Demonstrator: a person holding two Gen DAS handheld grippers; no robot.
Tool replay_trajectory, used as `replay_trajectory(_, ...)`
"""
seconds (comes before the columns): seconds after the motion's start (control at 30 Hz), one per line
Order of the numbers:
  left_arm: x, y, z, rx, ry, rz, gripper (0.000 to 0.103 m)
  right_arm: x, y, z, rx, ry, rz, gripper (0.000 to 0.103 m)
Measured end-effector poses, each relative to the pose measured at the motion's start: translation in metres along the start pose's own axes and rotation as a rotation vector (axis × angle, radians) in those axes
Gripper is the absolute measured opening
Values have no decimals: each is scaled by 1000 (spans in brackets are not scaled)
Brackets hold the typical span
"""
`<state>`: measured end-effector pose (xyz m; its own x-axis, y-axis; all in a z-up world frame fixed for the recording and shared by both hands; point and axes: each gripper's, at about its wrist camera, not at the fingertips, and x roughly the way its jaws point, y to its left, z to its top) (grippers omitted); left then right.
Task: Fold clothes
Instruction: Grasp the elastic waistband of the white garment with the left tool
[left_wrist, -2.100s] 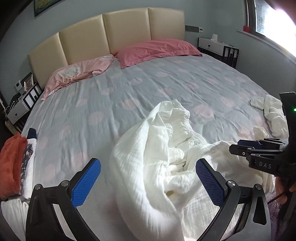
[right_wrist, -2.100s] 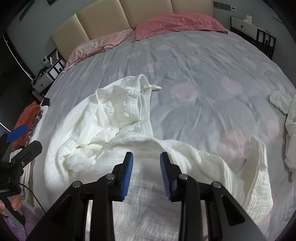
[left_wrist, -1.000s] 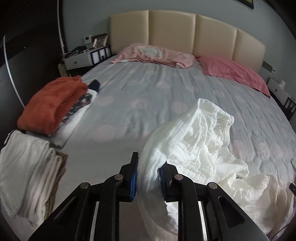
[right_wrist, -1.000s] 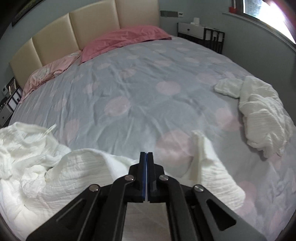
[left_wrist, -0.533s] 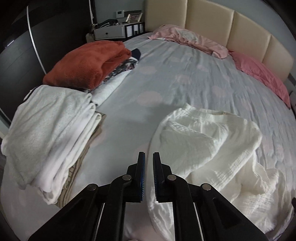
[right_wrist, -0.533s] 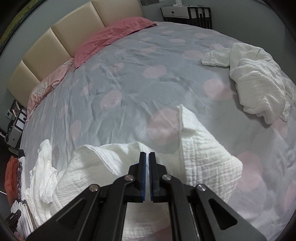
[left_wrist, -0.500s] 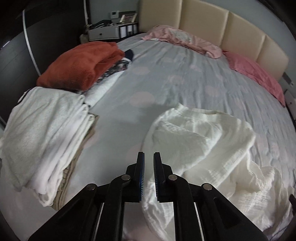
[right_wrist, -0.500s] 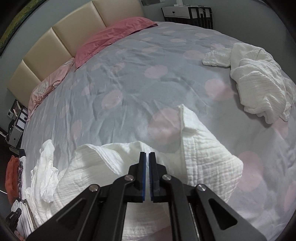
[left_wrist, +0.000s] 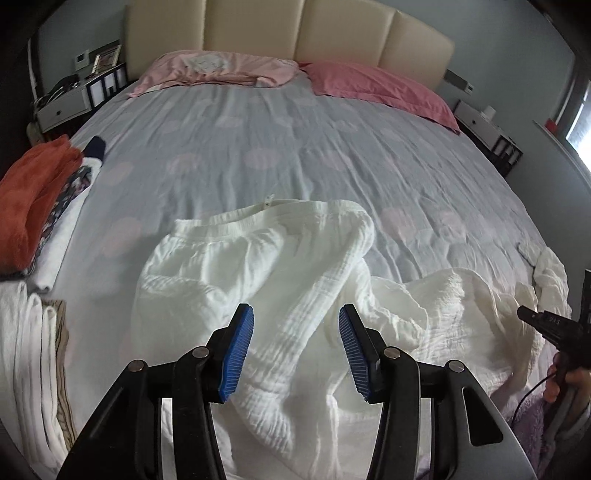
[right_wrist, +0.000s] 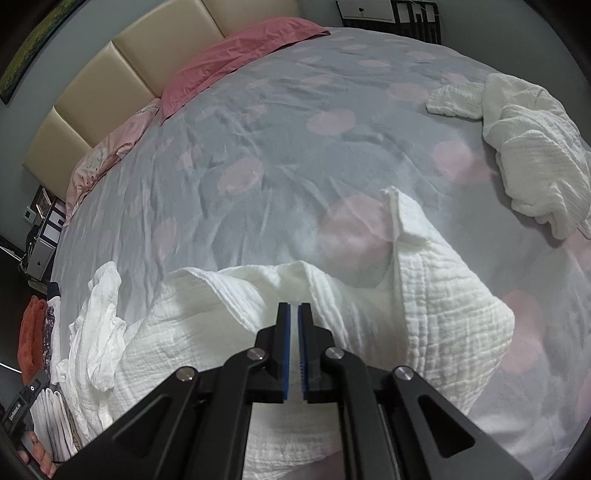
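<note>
A crumpled white muslin garment lies on the grey dotted bedspread, its elastic waistband toward the pillows. My left gripper is open, its blue pads spread above the garment's near part, holding nothing. My right gripper is shut on the white garment's edge, with cloth pinched between the pads. The right gripper also shows at the right edge of the left wrist view.
A second crumpled white garment lies at the right of the bed. Folded stacks sit at the left: an orange towel and white towels. Pink pillows and a beige headboard stand at the far end. Nightstands flank the bed.
My left gripper has opened, let go of the garment and swung right to face the headboard. My right gripper stays shut on the cloth edge and has barely moved.
</note>
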<state>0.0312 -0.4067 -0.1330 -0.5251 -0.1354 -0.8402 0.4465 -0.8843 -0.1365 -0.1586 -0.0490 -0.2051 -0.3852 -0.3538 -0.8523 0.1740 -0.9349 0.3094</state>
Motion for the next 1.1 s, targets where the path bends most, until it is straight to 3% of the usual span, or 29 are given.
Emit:
replay_trajectory(0.3,53,-56,50,414,70,94,51,26,34,8,-151,8,-16,6)
replay_trajectory(0.33,63,-58,53,453,83,103,52,31,38,9,-167,12,-11,6)
replay_trajectory(0.4,82,-61,60,531,110,120,67,40,46,11,-199,18,-1,6)
replay_trajectory(0.47,101,-65,66,609,136,138,73,46,52,13,-222,16,12,6)
replay_trajectory(0.67,158,-76,85,843,217,190,75,62,51,24,-192,23,54,6)
replay_trajectory(0.87,220,-80,77,948,415,145,75,82,40,34,-127,60,72,6)
replay_trajectory(1.07,231,-64,80,790,470,93,74,97,38,39,-107,88,68,6)
replay_trajectory(1.1,227,-65,76,784,455,92,65,99,38,39,-107,90,67,6)
